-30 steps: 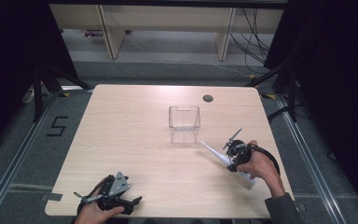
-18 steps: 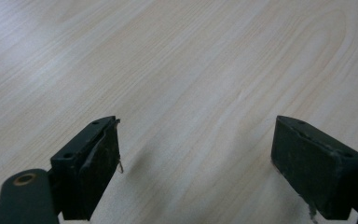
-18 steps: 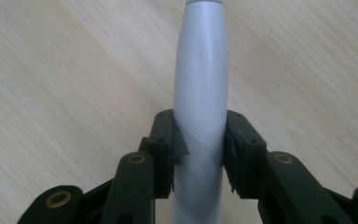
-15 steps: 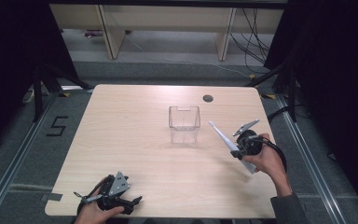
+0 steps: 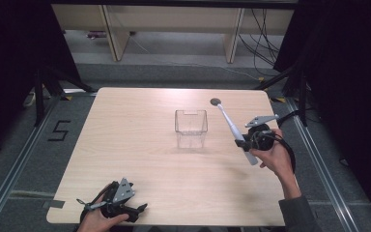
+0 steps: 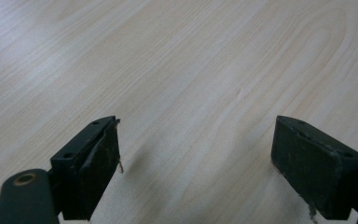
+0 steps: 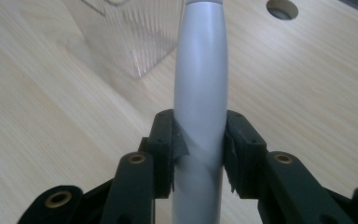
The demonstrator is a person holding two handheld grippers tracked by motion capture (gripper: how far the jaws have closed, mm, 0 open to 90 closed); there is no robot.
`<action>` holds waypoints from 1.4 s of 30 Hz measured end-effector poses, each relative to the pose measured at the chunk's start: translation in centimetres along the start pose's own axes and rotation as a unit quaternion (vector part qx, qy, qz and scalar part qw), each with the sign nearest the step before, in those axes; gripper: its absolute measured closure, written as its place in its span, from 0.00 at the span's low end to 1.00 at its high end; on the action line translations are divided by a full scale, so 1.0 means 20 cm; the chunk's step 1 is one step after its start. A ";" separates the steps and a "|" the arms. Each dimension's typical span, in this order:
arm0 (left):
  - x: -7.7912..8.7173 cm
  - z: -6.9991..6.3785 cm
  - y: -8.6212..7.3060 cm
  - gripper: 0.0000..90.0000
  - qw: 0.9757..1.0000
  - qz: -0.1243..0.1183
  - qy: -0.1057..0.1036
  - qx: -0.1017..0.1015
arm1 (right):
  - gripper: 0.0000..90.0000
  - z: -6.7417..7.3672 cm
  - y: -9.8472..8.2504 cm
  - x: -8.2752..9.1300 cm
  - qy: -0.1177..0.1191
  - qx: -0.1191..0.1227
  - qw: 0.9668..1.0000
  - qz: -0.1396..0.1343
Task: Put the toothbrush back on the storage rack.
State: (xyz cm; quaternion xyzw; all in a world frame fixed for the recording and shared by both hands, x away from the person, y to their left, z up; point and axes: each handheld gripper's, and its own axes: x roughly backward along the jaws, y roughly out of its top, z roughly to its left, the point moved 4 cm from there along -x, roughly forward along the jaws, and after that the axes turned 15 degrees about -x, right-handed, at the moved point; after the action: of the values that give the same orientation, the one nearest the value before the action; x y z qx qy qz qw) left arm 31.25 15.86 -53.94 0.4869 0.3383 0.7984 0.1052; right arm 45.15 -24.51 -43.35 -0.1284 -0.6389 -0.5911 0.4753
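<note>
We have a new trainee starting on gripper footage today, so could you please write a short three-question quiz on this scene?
1. True or false: the right gripper has its fingers closed on the white toothbrush-like tool.
2. Multiple choice: the clear container stands (A) in the left gripper, (B) near the middle of the table, (C) on the floor.
3. Fill in: the left gripper is ____ and holds nothing.

Key: 1 true; 2 B; 3 open.
</note>
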 end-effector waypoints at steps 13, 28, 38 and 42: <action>0.00 0.00 0.00 0.17 1.000 -0.007 0.008 0.009 | 0.74 0.00 0.18 -0.06 0.050 -0.016 0.993 -0.105; 0.00 0.00 0.00 0.17 1.000 -0.007 0.008 0.010 | 0.74 0.08 0.38 -0.07 0.066 -0.002 0.982 -0.176; 0.00 0.00 0.00 0.17 1.000 -0.009 0.007 0.008 | 0.74 0.20 0.52 -0.10 0.089 0.009 0.978 -0.187; 0.00 0.00 0.00 0.17 1.000 -0.008 0.005 0.008 | 0.74 0.25 0.56 -0.12 0.097 0.016 0.978 -0.186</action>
State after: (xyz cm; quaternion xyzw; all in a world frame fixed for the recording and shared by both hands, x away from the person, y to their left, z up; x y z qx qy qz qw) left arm 31.23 15.76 -53.92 0.4807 0.3491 0.7974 0.1061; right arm 52.26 -16.11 -37.37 0.0580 -0.6120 -0.6685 0.4185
